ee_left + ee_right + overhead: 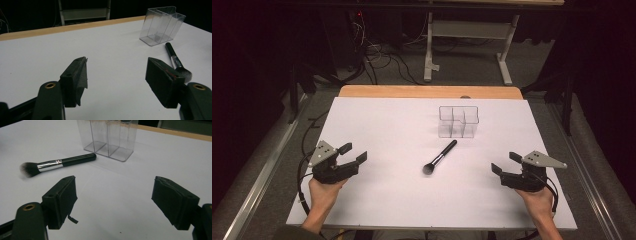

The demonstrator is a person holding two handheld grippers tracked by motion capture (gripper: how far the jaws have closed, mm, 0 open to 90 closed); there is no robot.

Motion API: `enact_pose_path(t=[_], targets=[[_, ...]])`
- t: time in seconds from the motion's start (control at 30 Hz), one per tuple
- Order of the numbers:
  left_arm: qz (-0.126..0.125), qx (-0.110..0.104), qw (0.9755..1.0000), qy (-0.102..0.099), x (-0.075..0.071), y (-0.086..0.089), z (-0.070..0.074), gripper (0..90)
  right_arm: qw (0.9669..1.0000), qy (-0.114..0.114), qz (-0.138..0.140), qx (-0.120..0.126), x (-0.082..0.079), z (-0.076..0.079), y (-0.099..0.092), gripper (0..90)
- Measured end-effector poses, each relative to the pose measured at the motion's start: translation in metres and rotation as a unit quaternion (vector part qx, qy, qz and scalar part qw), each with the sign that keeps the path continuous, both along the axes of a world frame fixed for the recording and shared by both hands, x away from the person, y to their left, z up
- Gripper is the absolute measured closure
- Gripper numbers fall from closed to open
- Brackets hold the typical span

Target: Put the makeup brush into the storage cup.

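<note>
A black-handled makeup brush (440, 156) with a silver ferrule and dark bristles lies flat in the middle of the white table (392, 200). Its bristles point to the near left. Just beyond its handle end stands a clear plastic organiser (458, 121) with several upright compartments, nothing inside. My left gripper (353, 154) rests at the near left, open, jaws wide apart and bare. My right gripper (505, 163) sits at the near right, open too. The left gripper view has the brush (176, 62) and organiser (161, 25) to its right. In the right gripper view the brush (57, 163) lies ahead of the organiser (108, 137).
A bare wooden strip (427, 92) edges the table's far side. Beyond it are a white desk frame (469, 47) and tangled cables (377, 57) on the floor. Metal rails (262, 170) run along both sides of the table.
</note>
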State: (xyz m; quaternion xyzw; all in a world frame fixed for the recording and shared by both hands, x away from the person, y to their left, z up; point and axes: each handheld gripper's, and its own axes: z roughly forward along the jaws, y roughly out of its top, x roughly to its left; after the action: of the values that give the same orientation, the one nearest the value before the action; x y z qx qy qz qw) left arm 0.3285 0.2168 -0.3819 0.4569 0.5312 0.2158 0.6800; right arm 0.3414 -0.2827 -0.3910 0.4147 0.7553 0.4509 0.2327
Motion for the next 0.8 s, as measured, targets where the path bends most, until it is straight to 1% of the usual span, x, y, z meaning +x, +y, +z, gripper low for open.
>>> enact_pose_path(t=[0.07, 0.13, 0.37, 0.43, 0.57, 0.6, 0.63, 0.67, 0.8], targets=[[-0.001, -0.001, 1.0000, 0.000, -0.0001, -0.0006, -0.0001, 33.6, 1.0000, 0.000, 0.001, 0.001, 0.0001, -0.0002, -0.0001, 21.3], [-0.002, 0.004, 1.0000, 0.001, -0.0005, -0.0007, -0.0008, 33.5, 1.0000, 0.000, 0.002, 0.001, 0.0003, -0.0003, -0.0002, 21.3], [0.000, -0.002, 1.0000, -0.001, -0.0004, -0.0009, -0.0002, 33.0, 1.0000, 0.000, 0.002, 0.001, 0.0001, -0.0003, -0.0002, 21.2], [0.001, 0.000, 1.0000, 0.000, -0.0004, -0.0009, -0.0004, 32.9, 1.0000, 0.000, 0.002, 0.003, 0.0003, -0.0003, -0.0005, 21.2], [0.000, -0.002, 1.0000, -0.002, -0.0009, -0.0008, 0.0000, 32.9, 1.0000, -0.006, -0.001, 0.001, -0.0003, 0.0003, -0.0006, 21.4], [-0.001, -0.003, 1.0000, -0.004, -0.0013, -0.0010, 0.0003, 32.9, 0.9999, -0.015, -0.003, 0.002, -0.0014, 0.0019, -0.0011, 21.5], [-0.001, -0.003, 1.0000, -0.004, -0.0013, -0.0010, 0.0003, 32.9, 0.9999, -0.015, -0.003, 0.002, -0.0014, 0.0019, -0.0011, 21.5], [-0.002, -0.004, 1.0000, -0.003, -0.0012, -0.0012, 0.0002, 33.0, 0.9998, -0.021, -0.004, 0.003, -0.0023, 0.0030, -0.0017, 21.5], [-0.002, -0.001, 1.0000, -0.004, -0.0015, -0.0018, -0.0001, 32.9, 0.9997, -0.024, -0.001, 0.003, -0.0027, 0.0036, -0.0014, 21.5]])
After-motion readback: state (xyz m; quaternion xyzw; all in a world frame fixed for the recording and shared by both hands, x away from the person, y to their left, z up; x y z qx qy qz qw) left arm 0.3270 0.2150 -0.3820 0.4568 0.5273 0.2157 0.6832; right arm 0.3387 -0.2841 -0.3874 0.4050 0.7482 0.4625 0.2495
